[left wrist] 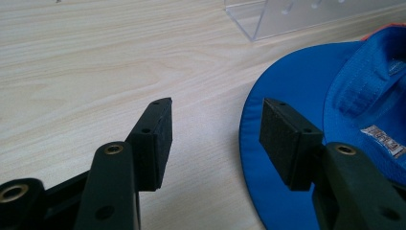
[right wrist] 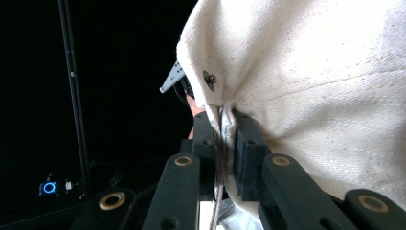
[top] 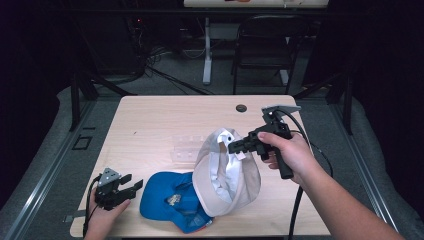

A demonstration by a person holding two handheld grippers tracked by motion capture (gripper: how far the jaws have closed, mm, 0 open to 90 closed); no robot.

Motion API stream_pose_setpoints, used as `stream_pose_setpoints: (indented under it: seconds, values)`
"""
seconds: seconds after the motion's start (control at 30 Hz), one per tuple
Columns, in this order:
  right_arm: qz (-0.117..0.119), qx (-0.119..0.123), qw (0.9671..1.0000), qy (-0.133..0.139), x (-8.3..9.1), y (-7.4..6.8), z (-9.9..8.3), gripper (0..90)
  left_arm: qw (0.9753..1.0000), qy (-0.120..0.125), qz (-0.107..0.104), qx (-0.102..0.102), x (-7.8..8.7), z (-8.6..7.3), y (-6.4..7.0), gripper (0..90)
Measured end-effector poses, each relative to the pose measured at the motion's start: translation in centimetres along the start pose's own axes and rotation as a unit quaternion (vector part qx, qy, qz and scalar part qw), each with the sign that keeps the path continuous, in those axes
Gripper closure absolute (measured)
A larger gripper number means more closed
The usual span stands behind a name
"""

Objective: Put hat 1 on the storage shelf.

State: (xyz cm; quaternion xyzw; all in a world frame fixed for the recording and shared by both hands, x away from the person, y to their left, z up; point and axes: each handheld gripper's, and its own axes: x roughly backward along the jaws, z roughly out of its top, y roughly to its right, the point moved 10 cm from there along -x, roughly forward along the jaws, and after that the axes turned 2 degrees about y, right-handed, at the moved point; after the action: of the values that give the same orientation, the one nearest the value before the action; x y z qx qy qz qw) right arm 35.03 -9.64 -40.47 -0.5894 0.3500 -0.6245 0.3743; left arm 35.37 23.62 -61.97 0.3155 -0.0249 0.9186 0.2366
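A cream-white cap point(top: 227, 172) hangs above the table, open side facing me, pinched at its rim by my right gripper point(top: 235, 147). In the right gripper view the jaws are shut on the cap's point(right wrist: 311, 81) edge fabric, right gripper point(right wrist: 224, 143). A blue cap point(top: 170, 200) lies inside-up on the table, its right part behind the white cap. My left gripper point(top: 131, 186) rests at the table's front left, open, just left of the blue cap's brim point(left wrist: 287, 96). Nothing sits between the left gripper's point(left wrist: 215, 127) pads.
A clear acrylic stand point(top: 184, 148) lies on the wooden table point(top: 150, 120) behind the caps; its corner point(left wrist: 268, 19) shows in the left gripper view. A dark round hole point(top: 241, 108) marks the far table edge. A black chair point(top: 262, 45) stands beyond.
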Motion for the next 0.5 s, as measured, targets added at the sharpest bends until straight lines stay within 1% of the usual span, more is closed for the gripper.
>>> stream_pose_setpoints:
  seconds: [0.03, 0.1, 0.17, 0.23, 0.3, 0.4, 0.43, 0.5]
  values:
    - [0.003, -0.003, 1.0, 0.008, 0.0, -0.2, 0.1, 82.1, 1.0, 0.001, 0.0, 0.0, 0.0, 0.0, 0.0, 45.9]
    - [0.006, 0.001, 1.0, 0.007, 0.3, -0.3, 0.3, 82.1, 1.0, 0.0, -0.001, 0.0, 0.0, 0.0, 0.0, 45.9]
    - [0.012, 0.001, 0.9998, 0.015, 0.6, -0.7, 0.5, 82.1, 1.0, 0.0, -0.001, 0.0, -0.1, 0.0, 0.1, 45.9]
    - [0.016, 0.006, 0.9997, 0.018, 0.9, -1.1, 0.7, 82.1, 1.0, 0.0, -0.001, -0.001, -0.1, 0.0, 0.1, 45.9]
    - [0.021, 0.005, 0.9994, 0.028, 1.1, -1.5, 1.1, 82.1, 1.0, 0.0, -0.002, -0.001, -0.1, 0.0, 0.1, 45.9]
    - [0.02, 0.009, 0.9991, 0.035, 1.5, -1.9, 1.5, 82.1, 1.0, 0.0, -0.002, -0.002, -0.1, 0.0, 0.1, 45.9]
    - [0.019, 0.005, 0.9989, 0.043, 1.6, -2.1, 1.8, 82.1, 1.0, 0.0, -0.002, -0.002, -0.1, 0.0, 0.1, 45.9]
    - [0.019, 0.009, 0.9988, 0.045, 1.8, -2.3, 2.1, 82.0, 1.0, 0.001, -0.003, -0.002, -0.1, 0.0, 0.1, 46.0]
